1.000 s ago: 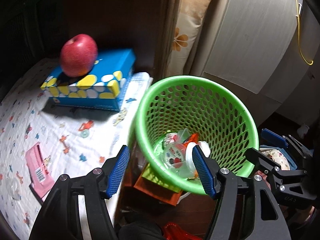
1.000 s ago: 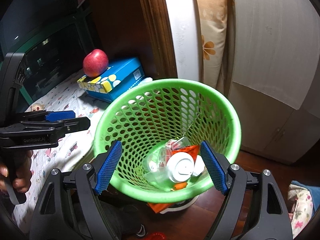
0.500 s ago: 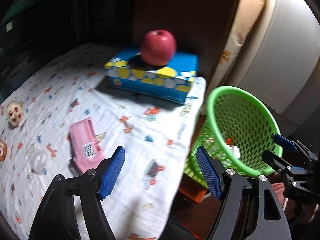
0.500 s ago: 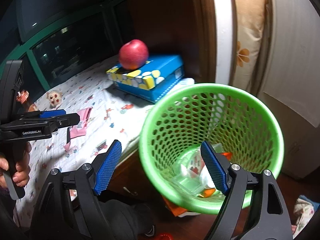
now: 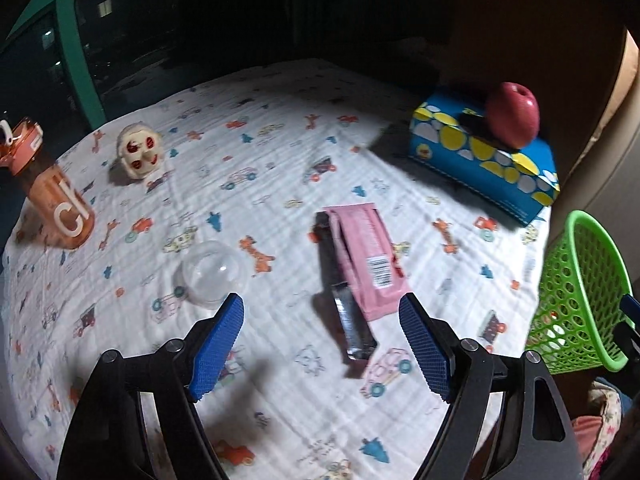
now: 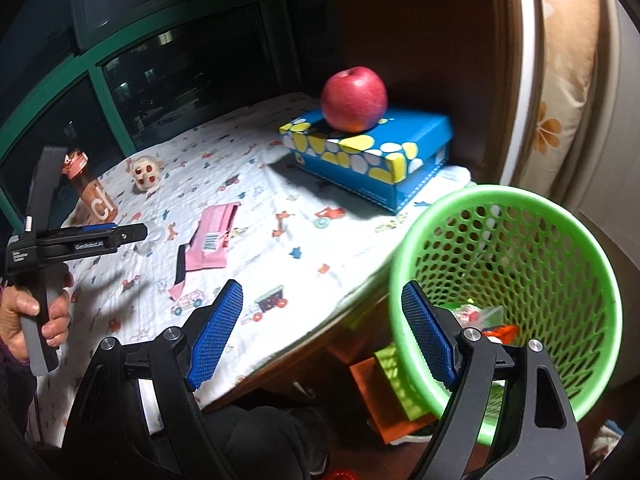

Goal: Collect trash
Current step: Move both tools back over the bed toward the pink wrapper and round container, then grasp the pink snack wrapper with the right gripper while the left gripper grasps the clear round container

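Observation:
A pink snack wrapper point(image 5: 366, 254) with a silver inside lies on the patterned cloth, just beyond my open, empty left gripper point(image 5: 320, 346); it also shows in the right wrist view point(image 6: 210, 238). A clear plastic dome lid point(image 5: 210, 278) lies left of the wrapper. The green mesh basket point(image 6: 560, 236) stands off the table's right edge and holds several pieces of trash point(image 6: 486, 322); its wall shows in the left wrist view point(image 5: 576, 296). My right gripper point(image 6: 322, 338) is open and empty, over the table edge beside the basket.
A red apple point(image 6: 354, 98) sits on a blue tissue box point(image 6: 372, 156) at the back right. An orange bottle point(image 5: 52, 196) and a small skull toy point(image 5: 140, 156) stand at the left. Dark windows lie behind; a cabinet and cushion are at the right.
Both grippers have swung left, away from the basket and toward the table. The left gripper now hovers over the cloth near the pink wrapper. Both stay open and empty.

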### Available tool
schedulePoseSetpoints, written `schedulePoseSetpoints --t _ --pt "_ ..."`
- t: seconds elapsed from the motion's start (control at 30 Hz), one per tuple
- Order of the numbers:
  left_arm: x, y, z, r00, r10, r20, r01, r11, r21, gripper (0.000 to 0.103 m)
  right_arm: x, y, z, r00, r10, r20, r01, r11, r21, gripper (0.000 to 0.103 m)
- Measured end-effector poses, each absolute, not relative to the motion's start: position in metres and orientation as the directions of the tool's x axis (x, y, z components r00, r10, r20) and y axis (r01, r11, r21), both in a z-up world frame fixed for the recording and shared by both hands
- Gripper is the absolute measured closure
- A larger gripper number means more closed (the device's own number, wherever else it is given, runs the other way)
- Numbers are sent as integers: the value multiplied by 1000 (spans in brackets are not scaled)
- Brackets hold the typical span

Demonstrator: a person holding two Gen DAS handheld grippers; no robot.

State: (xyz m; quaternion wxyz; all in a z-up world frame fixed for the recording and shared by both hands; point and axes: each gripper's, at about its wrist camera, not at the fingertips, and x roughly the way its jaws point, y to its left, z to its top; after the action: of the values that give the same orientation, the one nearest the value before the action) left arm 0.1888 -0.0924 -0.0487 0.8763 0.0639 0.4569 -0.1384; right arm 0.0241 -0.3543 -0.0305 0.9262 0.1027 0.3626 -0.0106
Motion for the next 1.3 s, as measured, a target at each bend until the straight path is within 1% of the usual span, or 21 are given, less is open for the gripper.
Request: schedulePoseSetpoints --t 0.2,0.33,0.77,0.93,0.97,1.03,1.17,1.3 --pt "221 -52 -70 538 -88 -838 193 981 21 26 40 -334 -31 729 84 -679 55 982 181 22" --pt "238 -38 -83 529 -58 -846 164 986 35 26 54 -319 -33 718 102 -688 28 984 175 22" --pt "272 -29 -111 487 -78 -870 182 983 14 27 96 -282 -51 675 155 -721 -33 983 180 22" --pt "279 -26 -122 467 -83 -881 184 983 5 38 110 -274 -57 662 169 -730 -48 982 184 22" --pt "280 -25 -123 464 -90 -881 188 982 -2 42 113 -272 -58 660 171 -731 -50 981 185 22" --pt "280 -25 -124 459 -120 -881 201 979 -28 49 119 -268 -60 656 178 -733 -59 981 186 22" --pt "277 -25 -121 473 -115 -874 212 977 -14 49 132 -259 -67 636 206 -744 -75 976 206 22" --pt "273 -18 -113 482 -129 -866 198 980 -36 49 148 -249 -74 615 235 -752 -85 969 233 22"
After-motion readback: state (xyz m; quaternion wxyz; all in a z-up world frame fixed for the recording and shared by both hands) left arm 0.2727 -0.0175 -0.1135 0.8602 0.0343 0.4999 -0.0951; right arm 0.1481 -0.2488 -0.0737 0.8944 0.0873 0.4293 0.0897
